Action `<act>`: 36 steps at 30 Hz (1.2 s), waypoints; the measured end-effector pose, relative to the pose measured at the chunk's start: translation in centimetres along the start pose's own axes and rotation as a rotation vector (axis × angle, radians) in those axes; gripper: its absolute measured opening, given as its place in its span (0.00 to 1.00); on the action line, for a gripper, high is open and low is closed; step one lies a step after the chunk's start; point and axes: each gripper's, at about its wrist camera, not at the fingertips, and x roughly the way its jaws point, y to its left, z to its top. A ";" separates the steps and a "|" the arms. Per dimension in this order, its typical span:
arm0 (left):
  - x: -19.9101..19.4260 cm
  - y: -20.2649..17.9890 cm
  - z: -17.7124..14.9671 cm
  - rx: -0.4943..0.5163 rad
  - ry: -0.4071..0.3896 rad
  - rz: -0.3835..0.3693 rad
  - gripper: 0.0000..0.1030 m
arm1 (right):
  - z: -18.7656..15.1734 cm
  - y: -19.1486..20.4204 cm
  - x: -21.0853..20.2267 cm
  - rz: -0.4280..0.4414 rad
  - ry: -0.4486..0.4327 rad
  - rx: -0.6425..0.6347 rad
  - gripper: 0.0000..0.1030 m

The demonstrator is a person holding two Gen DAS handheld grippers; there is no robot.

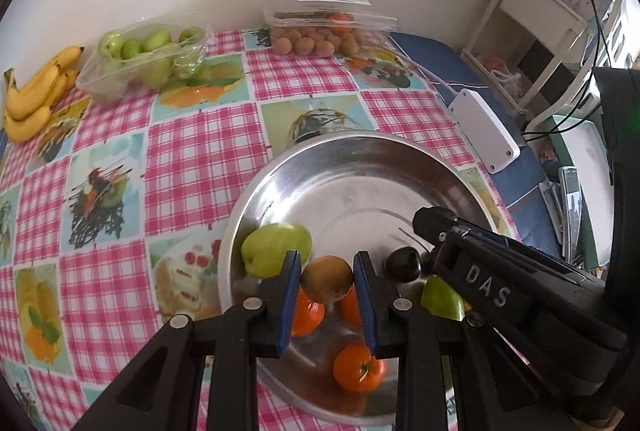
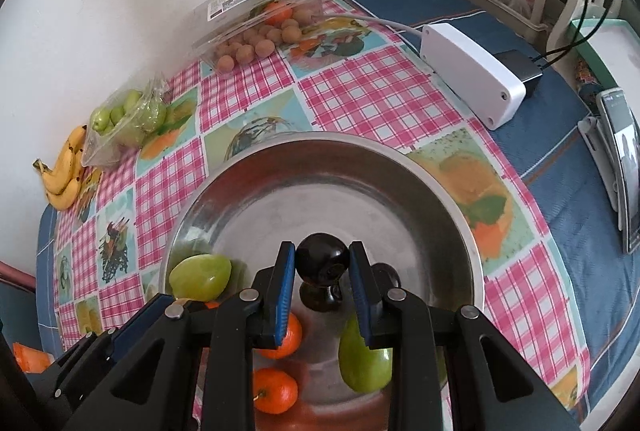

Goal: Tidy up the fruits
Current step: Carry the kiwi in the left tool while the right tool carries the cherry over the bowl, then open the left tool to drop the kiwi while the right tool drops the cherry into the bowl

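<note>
Left hand-held gripper clamped on a brown kiwi above the steel bowl; right hand-held gripper clamped on a dark plum. Below: 2 oranges, green fruits. Farther across the desk: longan box, bananas.
</note>
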 end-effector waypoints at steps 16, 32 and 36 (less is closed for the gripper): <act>2.6 -0.5 -0.2 0.024 0.020 -0.004 0.28 | 0.2 0.3 2.2 0.003 0.018 -0.030 0.28; 3.2 -0.3 -0.6 0.007 0.047 -0.022 0.28 | 0.1 0.2 3.1 0.005 0.045 -0.021 0.28; 3.2 -0.3 -0.6 0.003 0.050 -0.026 0.29 | 0.1 0.3 3.2 0.007 0.050 -0.026 0.28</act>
